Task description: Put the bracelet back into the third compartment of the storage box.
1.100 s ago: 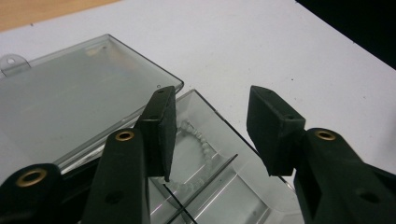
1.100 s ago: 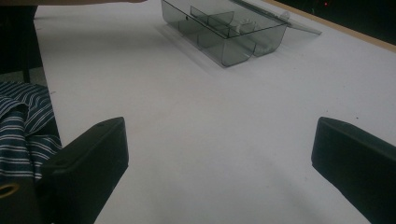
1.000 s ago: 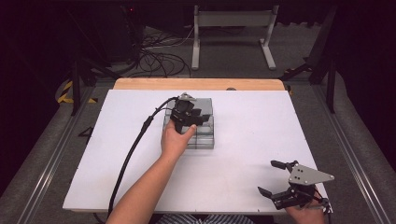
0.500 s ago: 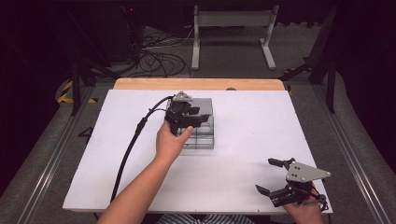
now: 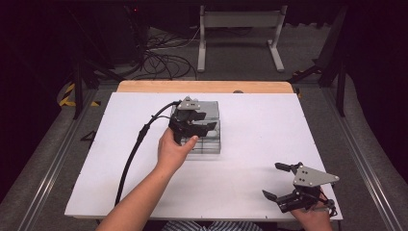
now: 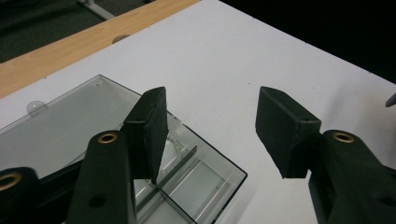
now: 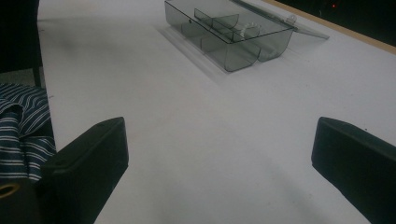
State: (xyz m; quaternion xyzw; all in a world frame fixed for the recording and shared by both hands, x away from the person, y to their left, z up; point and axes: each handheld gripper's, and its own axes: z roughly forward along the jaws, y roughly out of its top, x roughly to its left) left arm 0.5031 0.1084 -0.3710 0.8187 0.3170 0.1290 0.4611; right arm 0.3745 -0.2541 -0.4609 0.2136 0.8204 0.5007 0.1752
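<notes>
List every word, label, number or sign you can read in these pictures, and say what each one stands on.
None: no readable text stands on anything here.
The clear divided box is unmarked, lid and compartments alike.
The white table top carries no print.
The left tongs and the right tongs show no label or brand.
The yellow and black striped marking on the floor is a pattern, not lettering.

No writing, label, brand, number or sign can be read anywhere in these pictures.
</notes>
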